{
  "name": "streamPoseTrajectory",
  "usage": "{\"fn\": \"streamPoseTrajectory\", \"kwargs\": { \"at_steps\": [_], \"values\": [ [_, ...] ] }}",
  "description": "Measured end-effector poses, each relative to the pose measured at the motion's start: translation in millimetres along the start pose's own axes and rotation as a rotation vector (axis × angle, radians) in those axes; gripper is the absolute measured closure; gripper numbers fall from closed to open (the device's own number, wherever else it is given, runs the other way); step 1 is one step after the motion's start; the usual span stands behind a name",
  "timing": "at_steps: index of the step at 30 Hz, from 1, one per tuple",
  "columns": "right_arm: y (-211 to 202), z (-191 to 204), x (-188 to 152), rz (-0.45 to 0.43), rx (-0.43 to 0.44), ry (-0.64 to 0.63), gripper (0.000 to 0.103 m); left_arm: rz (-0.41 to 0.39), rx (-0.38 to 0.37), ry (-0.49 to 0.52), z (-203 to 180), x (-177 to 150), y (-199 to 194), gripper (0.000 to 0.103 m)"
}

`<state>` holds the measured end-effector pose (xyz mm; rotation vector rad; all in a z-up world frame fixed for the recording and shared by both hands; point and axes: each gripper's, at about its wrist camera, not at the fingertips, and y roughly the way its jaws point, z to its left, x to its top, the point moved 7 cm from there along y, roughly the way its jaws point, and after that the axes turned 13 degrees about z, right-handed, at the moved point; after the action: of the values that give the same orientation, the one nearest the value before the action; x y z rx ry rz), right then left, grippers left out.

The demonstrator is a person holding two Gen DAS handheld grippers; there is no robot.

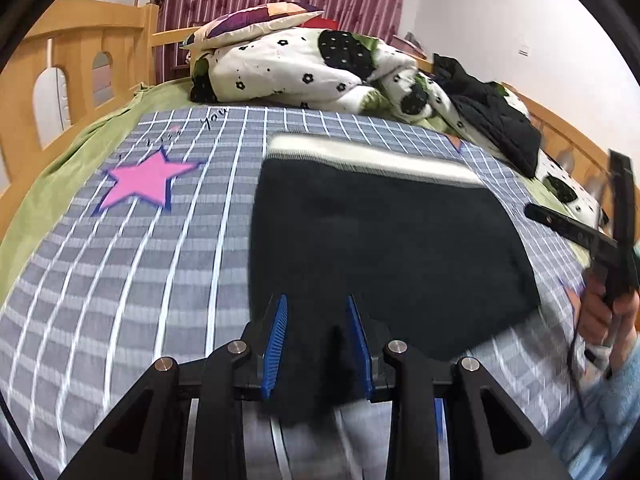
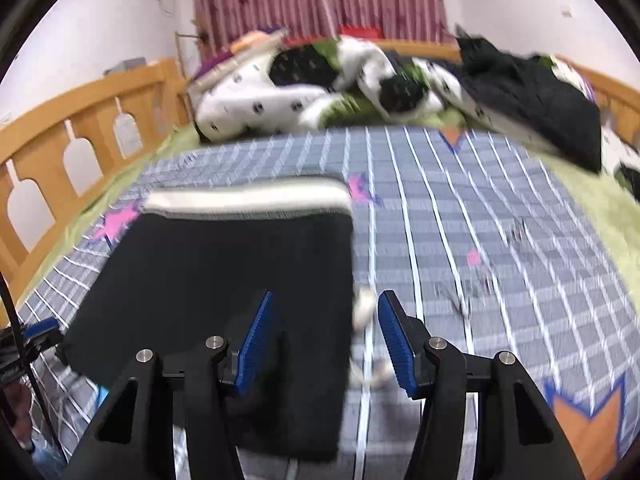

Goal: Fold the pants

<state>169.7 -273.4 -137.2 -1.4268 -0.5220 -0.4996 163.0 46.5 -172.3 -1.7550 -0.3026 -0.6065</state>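
Note:
Black pants [image 1: 384, 248] with a white waistband lie folded on the grey checked bedcover [image 1: 140, 280]; they also show in the right wrist view [image 2: 224, 280]. My left gripper [image 1: 318, 340] is partly closed, with the near edge of the pants between its blue pads [image 1: 276, 344]. My right gripper [image 2: 320, 340] is open over the pants' right edge. Its left pad [image 2: 254, 348] rests on the cloth, its right pad [image 2: 396, 348] over the bedcover. The right gripper also shows at the right edge of the left wrist view [image 1: 616, 240].
A flowered quilt [image 1: 312, 68] and pillow [image 1: 248, 24] are heaped at the far end. A black jacket [image 2: 532, 96] lies at the far right. Wooden rails [image 2: 80, 140] run along the bed's left side. A white drawstring [image 2: 362, 312] lies beside the pants.

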Motion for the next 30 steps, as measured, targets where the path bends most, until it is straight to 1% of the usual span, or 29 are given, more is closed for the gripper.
{"fn": "streamPoseTrajectory", "kwargs": {
  "at_steps": [1,2,4,5,6,7,9,10,11,13,14,15,16,18,20,22,27,30],
  "values": [
    [0,3,9,-0.008,-0.017,-0.021,0.048,-0.005,0.013,-0.007,1,20,5,0.074],
    [3,7,23,-0.020,-0.053,-0.051,0.048,-0.016,0.018,-0.005,0,35,8,0.074],
    [12,15,43,-0.035,-0.090,-0.093,0.054,-0.019,0.036,-0.010,-3,72,21,0.074],
    [19,18,53,-0.030,-0.091,-0.105,0.056,-0.015,0.026,-0.011,-6,88,29,0.074],
    [29,22,66,-0.015,-0.076,-0.114,0.058,-0.011,0.008,-0.004,-11,105,38,0.074],
    [36,24,73,-0.009,-0.067,-0.120,0.058,-0.009,0.006,0.002,-15,118,47,0.074],
    [58,28,91,0.000,-0.071,-0.131,0.058,0.004,0.042,0.026,-21,140,72,0.074],
    [68,29,96,0.009,-0.082,-0.134,0.059,0.018,0.079,0.040,-22,146,87,0.074],
    [83,29,98,0.038,-0.097,-0.135,0.060,0.044,0.146,0.044,-19,149,110,0.074],
    [122,25,91,0.135,-0.132,-0.152,0.062,0.081,0.193,0.064,-19,142,139,0.074],
    [129,23,88,0.141,-0.143,-0.157,0.062,0.078,0.204,0.078,-21,139,144,0.073],
    [129,23,89,0.127,-0.133,-0.162,0.062,0.068,0.201,0.079,-21,140,142,0.074],
    [128,22,92,0.139,-0.129,-0.163,0.062,0.056,0.177,0.069,-21,141,139,0.074],
    [132,21,93,0.140,-0.124,-0.170,0.062,0.061,0.127,0.036,-15,139,142,0.073],
    [135,19,94,0.137,-0.095,-0.157,0.062,0.060,0.078,0.007,-10,139,142,0.074],
    [135,17,95,0.140,-0.075,-0.143,0.062,0.056,0.075,0.008,-9,138,142,0.073],
    [134,20,92,0.125,-0.102,-0.158,0.062,0.050,0.098,0.019,-10,138,141,0.073],
    [134,17,92,0.127,-0.074,-0.141,0.062,0.045,0.111,0.025,-11,138,141,0.073]
  ]
}}
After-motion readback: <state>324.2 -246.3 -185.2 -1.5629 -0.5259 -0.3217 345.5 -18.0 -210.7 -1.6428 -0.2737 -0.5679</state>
